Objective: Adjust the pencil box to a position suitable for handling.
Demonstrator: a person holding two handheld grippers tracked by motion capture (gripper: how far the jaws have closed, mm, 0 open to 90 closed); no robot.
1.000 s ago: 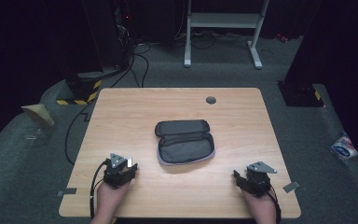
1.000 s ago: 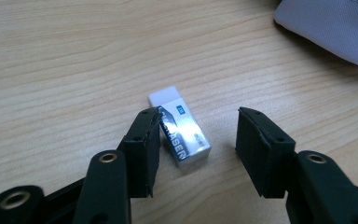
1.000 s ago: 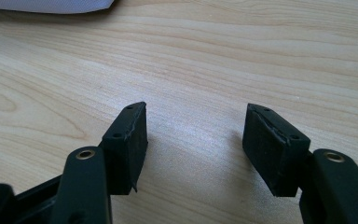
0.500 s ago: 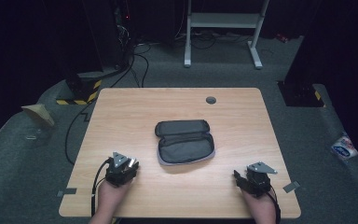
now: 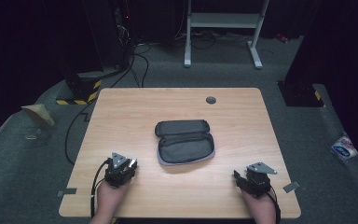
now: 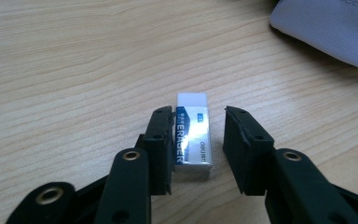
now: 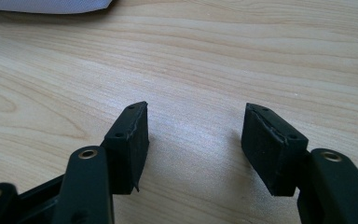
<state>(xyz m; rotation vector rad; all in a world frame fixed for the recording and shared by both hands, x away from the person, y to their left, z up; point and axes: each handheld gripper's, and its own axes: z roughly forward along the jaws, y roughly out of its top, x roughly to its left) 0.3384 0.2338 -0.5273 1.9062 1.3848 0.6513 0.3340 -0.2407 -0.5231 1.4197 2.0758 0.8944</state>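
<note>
The small, light, slightly rubbery eraser lies flat on the surface between the left tool's closing but not yet clamped jaws, best pinched across its 2 long sleeved sides

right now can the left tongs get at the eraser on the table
Probably yes. The eraser lies flat on the table between the left tongs, whose jaws have just been closing; one pad sits against it, a gap remains at the other, and nothing blocks it.

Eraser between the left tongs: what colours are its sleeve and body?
The eraser has a white body with a blue-and-white sleeve; the left gripper view shows it best.
</note>
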